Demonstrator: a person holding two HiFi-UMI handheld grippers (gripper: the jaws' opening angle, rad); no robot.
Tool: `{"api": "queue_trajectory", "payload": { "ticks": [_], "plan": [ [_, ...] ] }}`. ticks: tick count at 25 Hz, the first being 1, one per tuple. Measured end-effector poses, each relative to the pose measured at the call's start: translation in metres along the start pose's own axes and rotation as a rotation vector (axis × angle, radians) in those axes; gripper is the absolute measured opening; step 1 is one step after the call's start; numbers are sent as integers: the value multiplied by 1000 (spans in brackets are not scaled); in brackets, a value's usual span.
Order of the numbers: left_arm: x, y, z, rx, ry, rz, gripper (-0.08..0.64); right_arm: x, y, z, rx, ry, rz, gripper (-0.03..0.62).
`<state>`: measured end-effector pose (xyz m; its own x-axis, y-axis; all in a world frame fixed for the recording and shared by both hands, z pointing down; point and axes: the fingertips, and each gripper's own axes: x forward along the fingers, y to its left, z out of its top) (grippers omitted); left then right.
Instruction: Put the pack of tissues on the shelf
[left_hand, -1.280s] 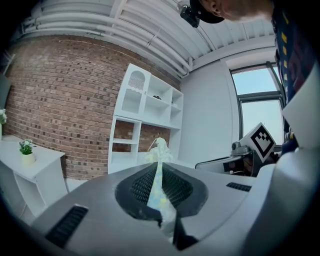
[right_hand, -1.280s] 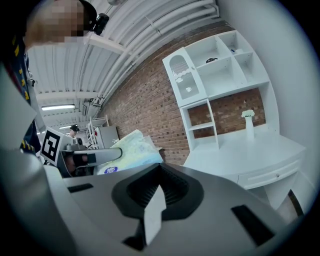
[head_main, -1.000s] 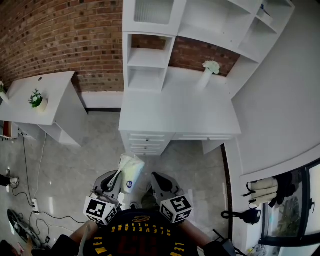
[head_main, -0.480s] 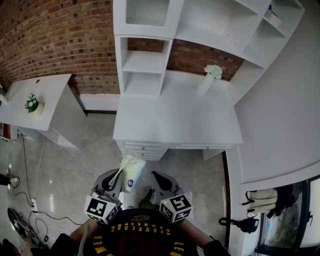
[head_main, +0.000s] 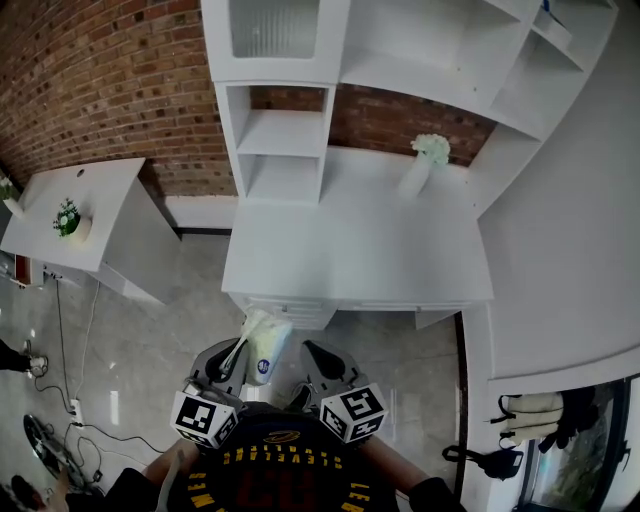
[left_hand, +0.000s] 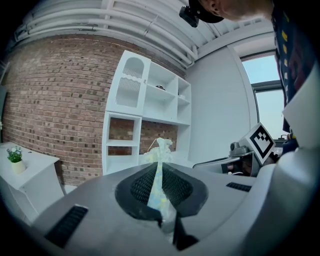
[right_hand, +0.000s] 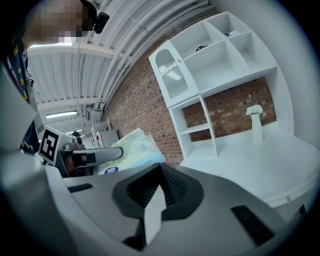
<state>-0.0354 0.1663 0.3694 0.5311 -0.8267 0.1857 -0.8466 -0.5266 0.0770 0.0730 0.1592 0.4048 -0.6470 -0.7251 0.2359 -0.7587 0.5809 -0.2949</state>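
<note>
Where the pack of tissues (head_main: 265, 345) sits: caught by its thin sealed edge between the jaws of the left gripper (head_main: 238, 352), with the bulk of the pack standing out beyond the tips, clear of the floor.
Left gripper: jaws pressed together on the pack's wrapper, which runs up between the ribbed pads in that gripper's own view.
Right gripper (head_main: 312, 352): jaws brought together with nothing held. The pack is near its tip, on its left.
Shelf (head_main: 285, 130): white with open compartments, ahead of both grippers and higher than them, against the brick wall (head_main: 110, 80) — well apart from the pack.
Desk (head_main: 350, 250): white, ahead of the grippers and under the shelf. Its drawers (head_main: 285, 308) are the part nearest the tips.
Vase of white flowers (head_main: 420, 165): on the desk, ahead and to the right of the right gripper.
Side table (head_main: 110, 200): white, off to the left of the left gripper — a small potted plant (head_main: 68, 216) stands on it.
Floor (head_main: 150, 340): pale tile beneath both grippers.
</note>
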Motion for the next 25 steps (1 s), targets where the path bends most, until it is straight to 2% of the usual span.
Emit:
{"api": "queue_trajectory", "payload": {
  "ticks": [10,18,25],
  "plan": [
    [22,-2,1,5,36,14,8,5,-23,0,27,7,11,-2],
    [46,-2,-1,25,40,-26,8,9,-46,2,41,5,-31,-2],
    [74,15,4,6,40,-50,8,31,-62,11,33,16,-55,-2]
  ]
}}
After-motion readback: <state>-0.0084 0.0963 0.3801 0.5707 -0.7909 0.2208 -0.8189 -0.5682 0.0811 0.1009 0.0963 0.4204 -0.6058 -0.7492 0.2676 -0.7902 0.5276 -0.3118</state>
